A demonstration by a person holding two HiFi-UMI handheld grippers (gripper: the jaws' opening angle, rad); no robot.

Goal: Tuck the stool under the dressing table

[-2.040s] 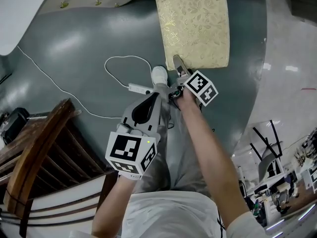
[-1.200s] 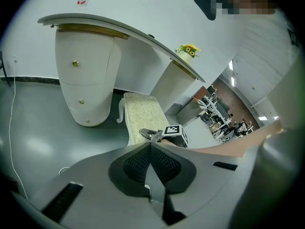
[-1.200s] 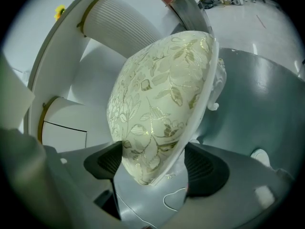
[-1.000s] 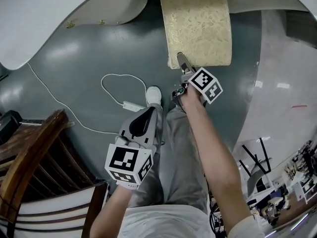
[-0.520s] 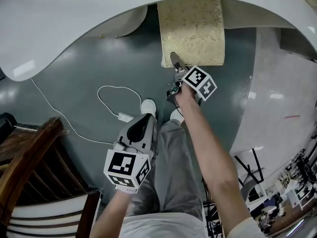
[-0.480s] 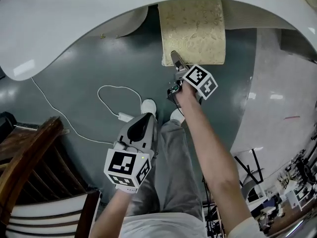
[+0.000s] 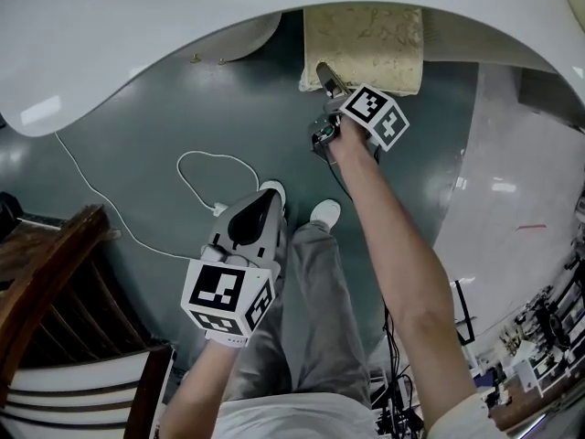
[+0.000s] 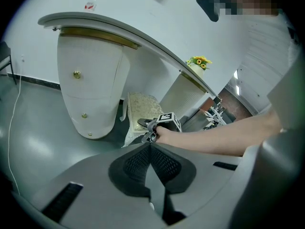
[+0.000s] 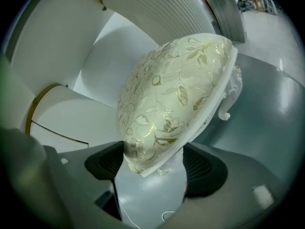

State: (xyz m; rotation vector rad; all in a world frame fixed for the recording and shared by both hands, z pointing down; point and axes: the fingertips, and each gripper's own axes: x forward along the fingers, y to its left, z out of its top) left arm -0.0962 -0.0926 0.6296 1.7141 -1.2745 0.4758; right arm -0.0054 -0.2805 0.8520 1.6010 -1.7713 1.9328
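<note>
The stool [image 7: 366,39] has a cream cushion with gold leaves; its far part lies under the white dressing table top [image 7: 137,44]. My right gripper [image 7: 322,73] sits at the stool's near left corner. In the right gripper view that corner of the stool [image 9: 176,89] fills the gap of my right gripper [image 9: 157,163], with both pads against it. My left gripper [image 7: 262,198] hangs lower, over the grey floor beside my leg, shut on nothing. In the left gripper view my left gripper [image 8: 150,149] points toward the stool [image 8: 140,106] and the right gripper [image 8: 143,123].
A white cable [image 7: 196,167] loops on the floor left of my shoes [image 7: 324,213]. A wooden chair [image 7: 55,273] stands at the lower left. The table's white pedestal [image 8: 90,89] with gold knobs stands left of the stool. Pale tiled floor [image 7: 512,199] lies to the right.
The stool has slid further under the table top, with my right gripper moving along at its corner. I have stepped forward and the left gripper followed a little.
</note>
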